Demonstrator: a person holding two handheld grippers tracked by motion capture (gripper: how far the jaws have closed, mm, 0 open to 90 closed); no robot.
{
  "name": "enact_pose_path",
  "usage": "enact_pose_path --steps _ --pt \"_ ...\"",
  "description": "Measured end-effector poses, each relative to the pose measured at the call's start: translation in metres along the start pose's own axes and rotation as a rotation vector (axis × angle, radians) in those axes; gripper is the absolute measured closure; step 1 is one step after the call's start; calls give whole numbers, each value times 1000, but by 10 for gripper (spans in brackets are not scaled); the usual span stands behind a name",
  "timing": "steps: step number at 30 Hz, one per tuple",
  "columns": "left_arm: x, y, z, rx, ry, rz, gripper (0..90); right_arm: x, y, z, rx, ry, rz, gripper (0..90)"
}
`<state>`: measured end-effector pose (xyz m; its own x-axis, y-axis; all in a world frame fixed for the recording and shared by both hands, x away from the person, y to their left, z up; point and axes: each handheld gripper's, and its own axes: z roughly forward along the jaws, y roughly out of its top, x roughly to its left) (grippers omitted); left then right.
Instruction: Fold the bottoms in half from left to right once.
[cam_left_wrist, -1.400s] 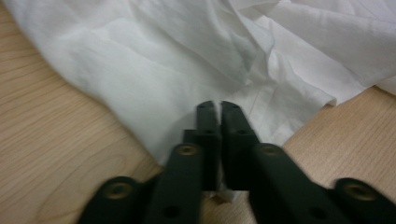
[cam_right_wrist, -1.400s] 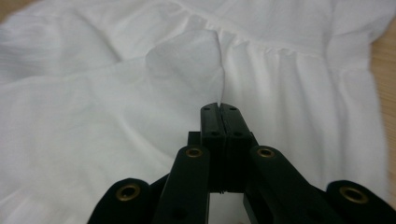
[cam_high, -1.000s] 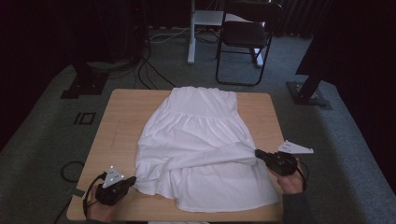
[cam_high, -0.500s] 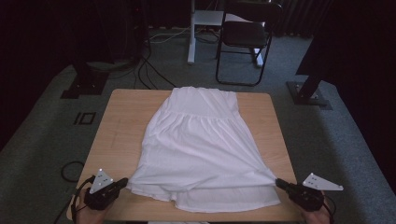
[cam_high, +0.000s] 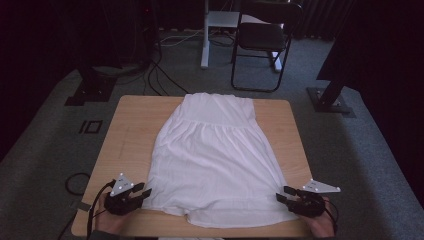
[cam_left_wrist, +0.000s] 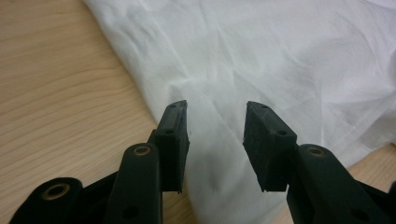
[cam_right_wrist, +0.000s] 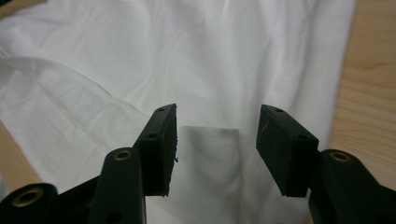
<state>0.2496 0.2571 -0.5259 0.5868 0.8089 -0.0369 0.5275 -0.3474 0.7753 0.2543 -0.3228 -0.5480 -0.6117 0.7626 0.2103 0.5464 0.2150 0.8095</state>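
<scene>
matt white cloth dress (cam_high: 215, 160), smooth wood table (cam_high: 135, 125)

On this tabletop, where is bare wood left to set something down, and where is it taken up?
Bare wood lies on the table left of the white dress, a wide strip, and on a narrower strip to its right. The far corners beside the bodice are free too. The near edge is crowded: hem, left gripper and right gripper, both open.

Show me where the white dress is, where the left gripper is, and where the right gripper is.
white dress (cam_high: 212, 160): high view, middle of the skirt, spread flat on the table.
left gripper (cam_high: 143, 191): high view, between its jaw tips, at the hem's left corner.
right gripper (cam_high: 281, 194): high view, between its jaw tips, at the hem's right corner.
</scene>
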Motion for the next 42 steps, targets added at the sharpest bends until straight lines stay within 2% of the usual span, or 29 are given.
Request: enact_pose_path --steps 1,2,3,4,6,7,8,9,10,11,12,14,16,18,19,20,22,23,28,29,31,32,34,35,37,38,39,40,42 --pt "0 0 0 0 0 0 600 0 0 0 0 0 0 476" --pt "-2 0 7 13 -25 -2 600 -1 0 9 39 10 5 672" --pt "-2 0 7 13 -25 -2 600 -1 0 9 39 10 5 672" --pt "-7 -3 15 39 -52 2 599 2 -2 9 50 32 -12 851" --pt "-10 -5 20 56 -55 9 591 4 -3 1 30 54 -33 882" --pt "-13 -6 24 69 -58 7 591 4 -3 1 30 54 -33 882" --pt "-15 -8 28 84 -70 1 591 5 -4 -11 -4 79 -41 882" --pt "-15 -8 28 84 -70 1 591 5 -4 -11 -4 79 -41 882" --pt "-19 -9 30 106 -72 20 591 4 -9 -26 -32 95 -45 883" --pt "-19 -9 30 106 -72 20 590 4 -9 -26 -32 95 -45 883" --pt "-22 -10 31 130 -65 33 588 3 -16 -41 -50 125 -50 881" --pt "-24 -10 30 128 -70 31 583 2 -20 -46 -55 135 -56 880" --pt "-24 -11 29 134 -75 36 582 1 -31 -61 -46 192 -91 843" --pt "-24 -11 27 127 -80 38 578 1 -35 -65 -37 196 -102 803" --pt "-23 -11 24 101 -90 29 578 -1 -39 -70 -35 191 -104 722" --pt "-21 -9 21 75 -91 18 571 -6 -38 -74 -65 172 -80 660" --pt "-19 -7 20 64 -83 15 559 -8 -37 -74 -79 156 -68 650" --pt "-15 -2 18 47 -58 14 559 -11 -34 -73 -87 138 -51 649" --pt "2 21 22 10 12 20 520 -24 -9 -35 -73 12 -6 628" --pt "2 21 22 10 12 20 509 -24 -9 -35 -73 12 -6 628" --pt "14 35 29 0 50 2 493 -30 0 -20 -66 -33 16 628" --pt "23 46 35 -7 74 -1 478 -34 11 -3 -53 -67 25 621" --pt "34 59 44 -5 97 -9 457 -37 21 11 -45 -80 23 594" --pt "34 59 44 -5 97 -9 454 -37 21 11 -45 -80 23 594" --pt "45 71 55 -11 122 -23 452 -41 36 33 -27 -115 14 572" --pt "55 81 66 -6 129 -45 440 -46 47 46 -20 -126 21 545" --pt "55 81 66 -6 129 -45 440 -46 47 46 -20 -126 21 545" --pt "66 90 82 0 141 -70 439 -51 60 61 -12 -141 28 526" --pt "70 94 90 12 140 -77 436 -53 66 68 -6 -146 28 524"
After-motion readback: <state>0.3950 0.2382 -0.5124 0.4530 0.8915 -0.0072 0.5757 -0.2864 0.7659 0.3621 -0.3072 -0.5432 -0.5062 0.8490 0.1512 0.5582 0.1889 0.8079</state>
